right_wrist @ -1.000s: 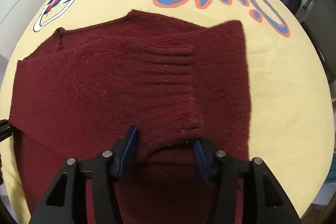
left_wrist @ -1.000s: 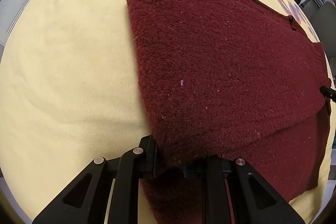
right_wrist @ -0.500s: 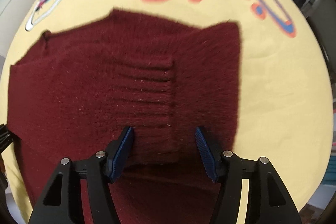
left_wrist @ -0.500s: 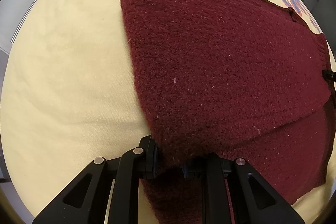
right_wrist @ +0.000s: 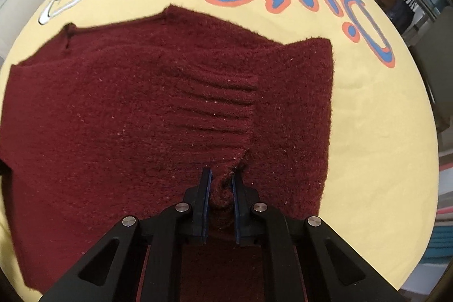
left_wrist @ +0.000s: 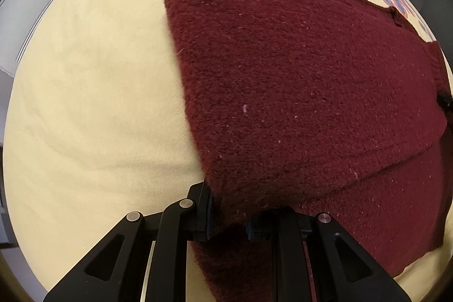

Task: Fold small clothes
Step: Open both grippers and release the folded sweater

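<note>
Your right gripper (right_wrist: 220, 188): jaws pinched on the ribbed cuff (right_wrist: 215, 115). Your left gripper (left_wrist: 229, 210): clamped on a folded corner. Item: fuzzy maroon knit sweater (left_wrist: 297, 81), lying on the yellow printed cloth (left_wrist: 93, 104). Status: partly folded; final fold apparently outstanding.

Two close downward wrist views, shared sweater (left_wrist: 297, 81)

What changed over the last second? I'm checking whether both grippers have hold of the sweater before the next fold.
The right gripper, whose jaws stood open around the ribbed cuff a second ago, has shut on a bunched pinch of the maroon sweater at the cuff's near edge. The left gripper stayed clamped on the sweater's folded corner. The sweater still lies on the yellow printed cloth in much the same place.
</note>
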The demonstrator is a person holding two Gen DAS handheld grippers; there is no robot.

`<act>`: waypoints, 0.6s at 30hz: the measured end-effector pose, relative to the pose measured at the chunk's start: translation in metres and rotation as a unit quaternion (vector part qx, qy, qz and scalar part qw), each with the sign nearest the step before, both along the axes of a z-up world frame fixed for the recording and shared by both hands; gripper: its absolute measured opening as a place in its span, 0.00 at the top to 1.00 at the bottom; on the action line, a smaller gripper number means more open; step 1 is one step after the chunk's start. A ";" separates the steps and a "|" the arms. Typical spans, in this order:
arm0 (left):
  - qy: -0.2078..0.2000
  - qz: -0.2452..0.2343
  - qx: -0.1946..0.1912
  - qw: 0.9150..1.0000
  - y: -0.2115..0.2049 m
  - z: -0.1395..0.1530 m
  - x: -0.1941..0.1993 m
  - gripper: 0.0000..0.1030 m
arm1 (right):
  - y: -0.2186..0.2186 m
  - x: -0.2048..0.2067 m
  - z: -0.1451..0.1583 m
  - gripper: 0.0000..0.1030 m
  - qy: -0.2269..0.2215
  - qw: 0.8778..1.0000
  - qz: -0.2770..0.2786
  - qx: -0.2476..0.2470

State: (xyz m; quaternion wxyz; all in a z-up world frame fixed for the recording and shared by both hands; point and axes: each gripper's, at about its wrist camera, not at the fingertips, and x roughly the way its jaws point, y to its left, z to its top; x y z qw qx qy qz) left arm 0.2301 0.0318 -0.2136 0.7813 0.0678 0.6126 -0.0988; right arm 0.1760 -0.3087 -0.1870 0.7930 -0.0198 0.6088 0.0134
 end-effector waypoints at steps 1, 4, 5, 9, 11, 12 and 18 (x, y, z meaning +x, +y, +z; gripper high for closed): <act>-0.002 0.001 -0.001 1.000 0.000 0.000 -0.002 0.85 | 0.002 0.000 -0.003 0.88 0.000 1.000 -0.002 -0.004; -0.012 0.005 -0.003 1.000 0.003 0.002 -0.006 0.83 | 0.008 -0.004 -0.004 0.81 -0.008 1.000 -0.008 -0.004; -0.013 0.009 -0.004 1.000 0.003 0.003 -0.010 0.82 | 0.009 -0.007 -0.002 0.73 -0.014 1.000 -0.006 -0.010; -0.023 0.031 0.008 0.999 0.011 0.010 -0.014 0.27 | 0.014 -0.017 0.006 0.20 -0.037 0.998 0.007 -0.056; -0.029 0.032 0.002 0.999 0.013 0.014 -0.019 0.03 | 0.005 -0.027 0.014 0.19 -0.051 0.998 0.002 -0.036; -0.030 0.031 -0.005 0.999 0.014 0.017 -0.023 0.02 | 0.003 -0.031 0.018 0.19 -0.055 0.998 -0.001 -0.028; -0.062 0.020 -0.048 0.997 0.025 0.050 -0.064 0.01 | -0.012 -0.083 0.057 0.00 -0.088 0.995 0.009 0.036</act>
